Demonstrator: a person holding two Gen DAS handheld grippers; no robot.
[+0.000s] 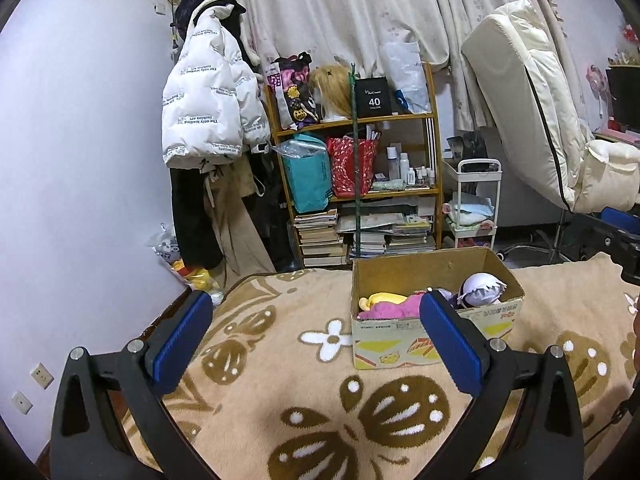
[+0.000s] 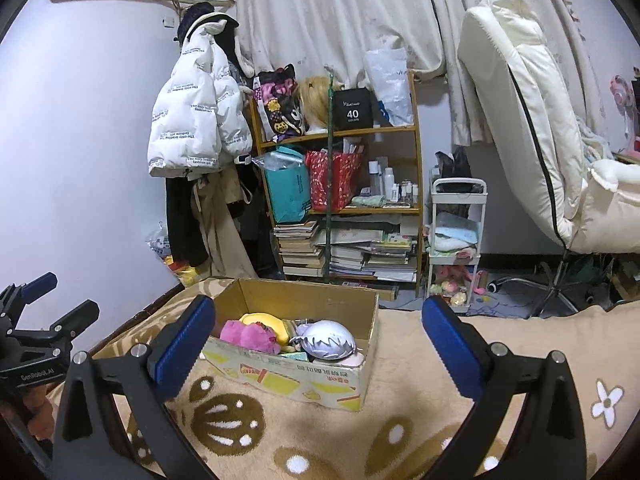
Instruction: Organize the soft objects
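A cardboard box [image 1: 436, 344] stands on a beige blanket with brown butterflies [image 1: 280, 380]. In it lie a pink plush [image 1: 388, 306], a yellow plush [image 1: 380, 298] and a doll head with pale lilac hair [image 1: 482, 286]. My left gripper [image 1: 316, 312] is open and empty, just in front of and left of the box. In the right wrist view the box [image 2: 304, 376] holds the pink plush [image 2: 250, 334], the yellow plush [image 2: 268, 322] and the doll head [image 2: 328, 340]. My right gripper [image 2: 318, 316] is open and empty, with the box between its fingers' lines of sight. The left gripper [image 2: 40, 320] shows at the left edge.
A wooden shelf [image 2: 340, 132] with bags, bottles and stacked books stands beyond the bed. A white puffer jacket [image 2: 192, 120] hangs on the wall at left. A white trolley [image 2: 456, 240] and a cream reclining chair [image 2: 532, 120] stand at right.
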